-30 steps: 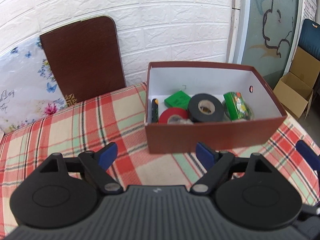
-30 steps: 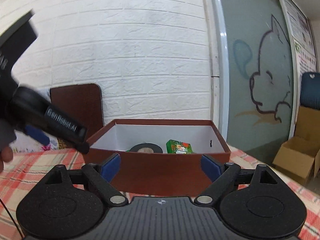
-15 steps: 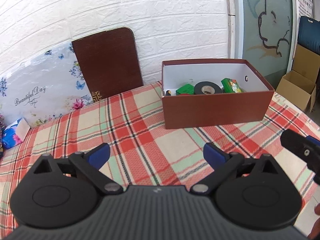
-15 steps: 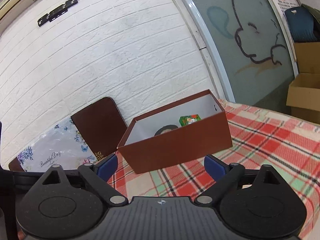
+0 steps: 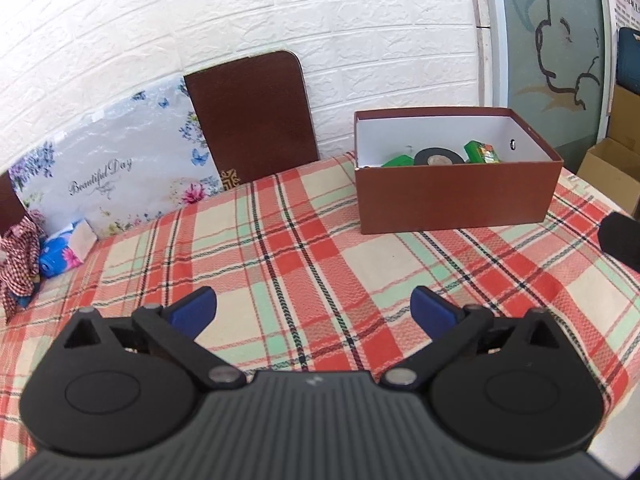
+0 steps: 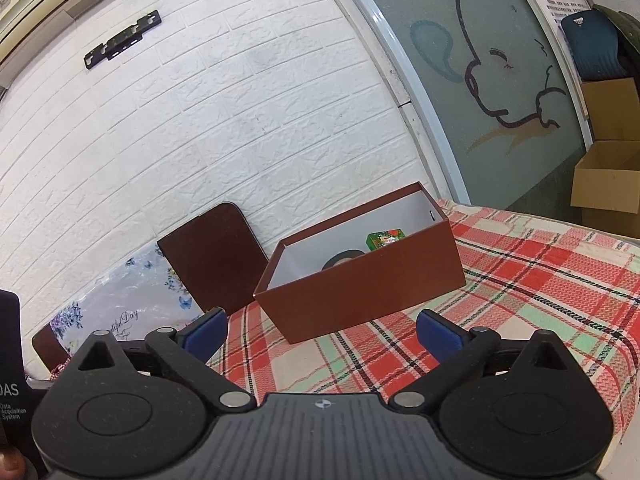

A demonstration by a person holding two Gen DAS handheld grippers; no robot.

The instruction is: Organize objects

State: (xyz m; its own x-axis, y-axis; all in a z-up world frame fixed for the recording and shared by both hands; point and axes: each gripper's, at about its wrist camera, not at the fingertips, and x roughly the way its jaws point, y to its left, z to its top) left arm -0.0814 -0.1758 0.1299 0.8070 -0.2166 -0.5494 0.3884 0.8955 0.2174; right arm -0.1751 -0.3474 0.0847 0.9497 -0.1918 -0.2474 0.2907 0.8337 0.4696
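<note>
The brown box [image 5: 456, 196] stands open-topped on the plaid tablecloth [image 5: 304, 264], toward its far right side near the white brick wall [image 5: 280, 12]. Inside, over its near wall: a black tape roll [image 5: 438, 157], a green packet [image 5: 483, 152] just right of it, and a green item [image 5: 398, 161] to its left; anything lower is hidden. The left gripper [image 5: 314, 308] hangs over bare cloth well short of the box, jaws wide apart, nothing between them. The right gripper [image 6: 322, 330] has its jaws opening, likewise empty. A cardboard carton [image 6: 608, 176] sits on the floor beyond; its contents cannot be seen.
</note>
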